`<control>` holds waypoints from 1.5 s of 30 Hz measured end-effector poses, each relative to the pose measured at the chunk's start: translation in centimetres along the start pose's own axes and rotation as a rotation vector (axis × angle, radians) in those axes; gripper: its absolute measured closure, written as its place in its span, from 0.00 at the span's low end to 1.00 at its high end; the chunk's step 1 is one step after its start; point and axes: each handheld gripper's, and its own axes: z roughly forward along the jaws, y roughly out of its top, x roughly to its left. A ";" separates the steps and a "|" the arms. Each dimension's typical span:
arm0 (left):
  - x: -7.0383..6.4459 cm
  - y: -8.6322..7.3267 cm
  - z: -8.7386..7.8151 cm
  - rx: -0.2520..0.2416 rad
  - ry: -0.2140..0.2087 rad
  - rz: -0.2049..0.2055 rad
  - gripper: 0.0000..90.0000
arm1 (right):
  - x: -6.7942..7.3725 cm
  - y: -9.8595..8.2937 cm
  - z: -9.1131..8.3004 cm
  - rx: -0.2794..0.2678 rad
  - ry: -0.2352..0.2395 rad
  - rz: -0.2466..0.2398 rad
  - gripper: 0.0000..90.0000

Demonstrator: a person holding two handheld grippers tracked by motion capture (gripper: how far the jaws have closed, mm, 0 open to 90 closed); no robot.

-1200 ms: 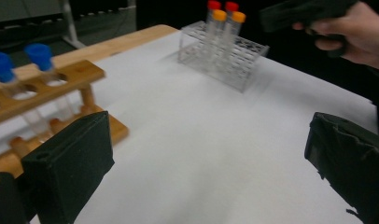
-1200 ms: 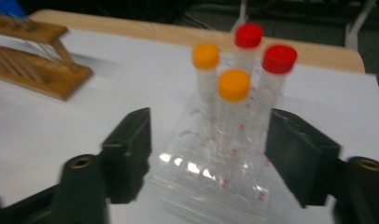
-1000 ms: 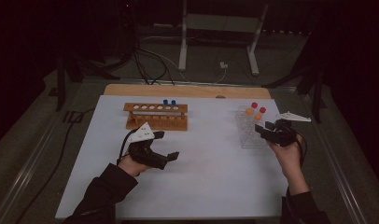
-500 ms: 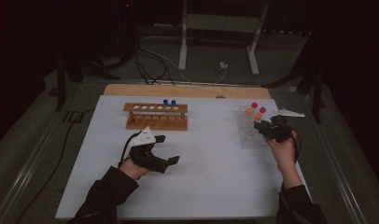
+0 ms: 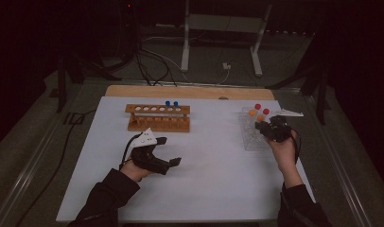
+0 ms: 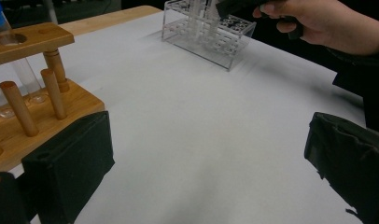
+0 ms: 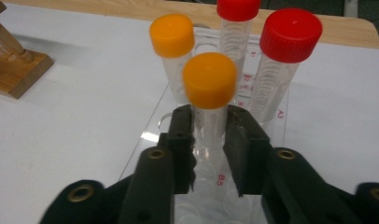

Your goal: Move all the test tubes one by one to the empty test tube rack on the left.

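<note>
Two racks on white table (image 5: 218,189), dark room; right tool (image 7: 210,122) clamps orange-capped tube (image 7: 209,88), left tool (image 6: 201,158) apart

A wooden rack (image 5: 158,118) stands at the rear left of the white bench (image 5: 213,165), holding two blue-capped tubes (image 5: 171,104) upright near its right end. Behind the bench, cables (image 5: 147,61) lie on the floor beside a white metal stand (image 5: 223,35).
</note>
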 end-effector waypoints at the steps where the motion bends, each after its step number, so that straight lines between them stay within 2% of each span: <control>1: 0.0 0.0 0.0 0.000 0.002 0.001 0.02 | 0.0 0.0 0.0 0.000 -0.001 0.001 0.81; 5: 0.1 -0.1 0.0 0.001 0.000 -0.004 0.02 | 0.2 0.0 -0.1 0.002 -0.022 -0.028 0.82; 15: 0.1 -0.1 0.0 0.002 0.001 -0.006 0.02 | 0.5 0.7 -1.5 -0.050 -0.034 -0.043 0.83; 20: 0.1 0.0 -0.1 0.000 0.000 -0.006 0.02 | 0.6 1.4 -3.1 -0.113 -0.030 -0.039 0.83; 26: 0.1 0.1 -0.2 0.004 -0.003 -0.004 0.02 | 1.4 2.4 -5.4 -0.185 -0.035 -0.070 0.82; 32: -0.1 0.3 -0.2 0.005 -0.006 0.001 0.02 | 3.3 2.8 -6.1 -0.189 0.016 -0.118 0.83; 45: -0.3 1.0 0.1 0.029 -0.036 0.003 0.04 | 7.8 1.6 -4.6 -0.109 0.151 -0.204 0.83</control>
